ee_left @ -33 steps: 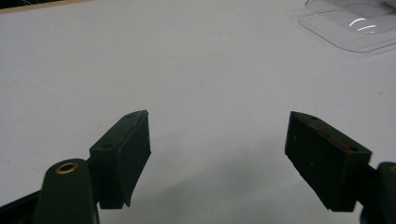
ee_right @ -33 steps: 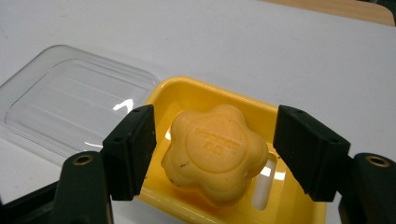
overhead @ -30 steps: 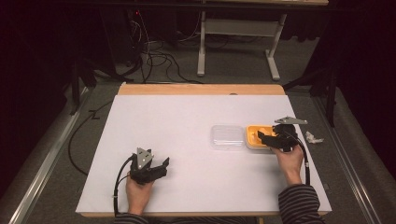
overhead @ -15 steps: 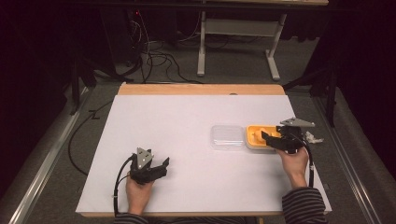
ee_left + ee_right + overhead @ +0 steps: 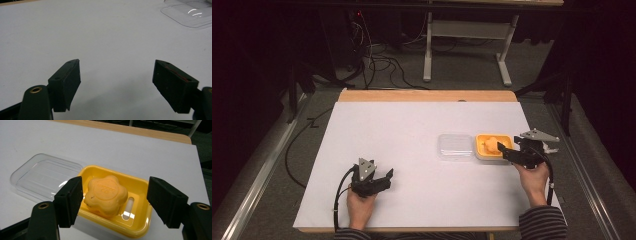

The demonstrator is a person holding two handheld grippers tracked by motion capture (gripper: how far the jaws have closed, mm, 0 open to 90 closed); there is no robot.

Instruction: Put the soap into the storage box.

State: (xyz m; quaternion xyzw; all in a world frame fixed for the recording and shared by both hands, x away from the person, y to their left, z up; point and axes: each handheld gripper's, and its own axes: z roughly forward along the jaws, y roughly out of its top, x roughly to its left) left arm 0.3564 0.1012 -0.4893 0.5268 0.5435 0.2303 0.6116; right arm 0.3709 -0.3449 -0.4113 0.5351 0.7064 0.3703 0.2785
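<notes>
An orange flower-shaped soap point(image 5: 106, 195) lies in a yellow dish point(image 5: 113, 169), with a clear plastic lid point(image 5: 45, 177) flat on the table beside it. My right gripper point(image 5: 115, 185) points at the dish from just off its right end. Its jaws have just been opening and stand apart, with the soap seen beyond them and neither pad touching it. From above, the right gripper point(image 5: 502, 149) sits at the edge of the dish point(image 5: 482, 154), and the lid point(image 5: 455, 146) lies to the left. My left gripper point(image 5: 387, 176) rests open near the front left, with bare table between its jaws point(image 5: 116, 77).
The white table top point(image 5: 412, 130) has a wooden strip along its far edge point(image 5: 427, 95). Beyond it are a desk frame point(image 5: 467, 35) and cables on the dark floor. A corner of the clear lid point(image 5: 190, 12) lies ahead of the left gripper.
The right gripper has drawn back to the right, off the dish, and its jaws have parted. The soap stays in the dish. The left hand has kept still.
</notes>
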